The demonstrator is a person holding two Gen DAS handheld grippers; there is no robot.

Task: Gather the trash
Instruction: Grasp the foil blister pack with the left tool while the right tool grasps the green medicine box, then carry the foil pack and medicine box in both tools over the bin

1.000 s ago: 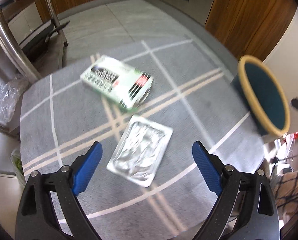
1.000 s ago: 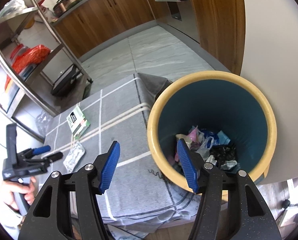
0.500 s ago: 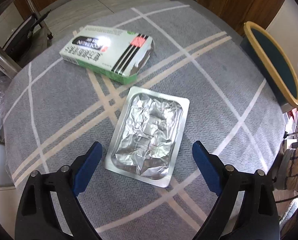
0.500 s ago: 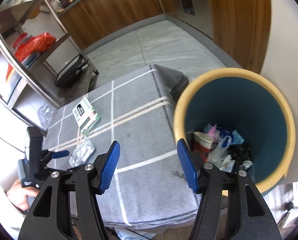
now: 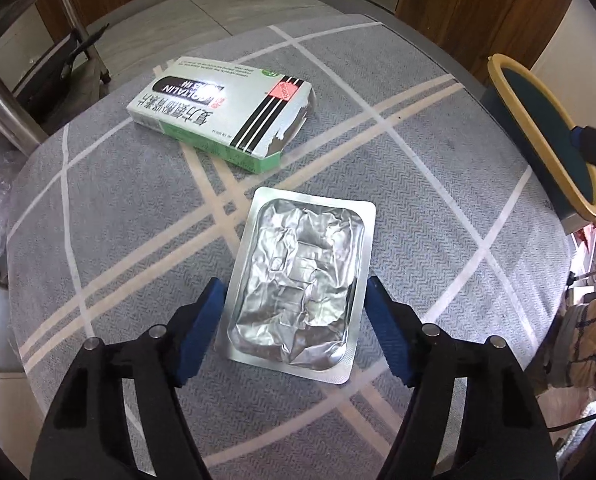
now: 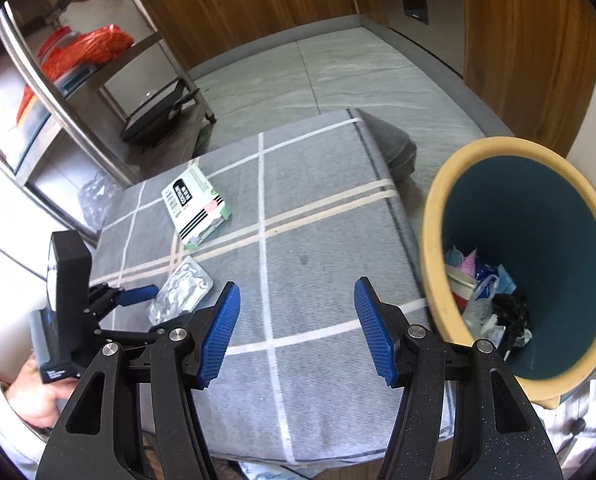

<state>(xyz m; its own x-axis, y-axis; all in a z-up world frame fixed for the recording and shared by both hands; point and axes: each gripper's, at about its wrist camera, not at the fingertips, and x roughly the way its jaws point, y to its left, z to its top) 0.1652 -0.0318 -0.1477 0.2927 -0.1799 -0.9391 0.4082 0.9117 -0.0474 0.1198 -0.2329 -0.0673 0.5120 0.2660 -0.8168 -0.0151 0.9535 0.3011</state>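
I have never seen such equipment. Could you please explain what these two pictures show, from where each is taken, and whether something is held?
There is no robot here. A person holds a hand tool with two blue-padded fingers in each hand, and a wide-angle camera on each tool looks forward along those fingers.

One picture comes from the left gripper. Its jaws have just been closing around a silver foil blister pack, which lies flat on the grey checked tablecloth. The pads stand on either side of the pack and do not seem to press it yet, so nothing is held. Beyond it lies a torn white and green medicine box.

The other picture comes from the right gripper, open and empty above the cloth. On its right stands the bin, blue inside with a yellow rim, already holding rubbish. The left tool appears there too.
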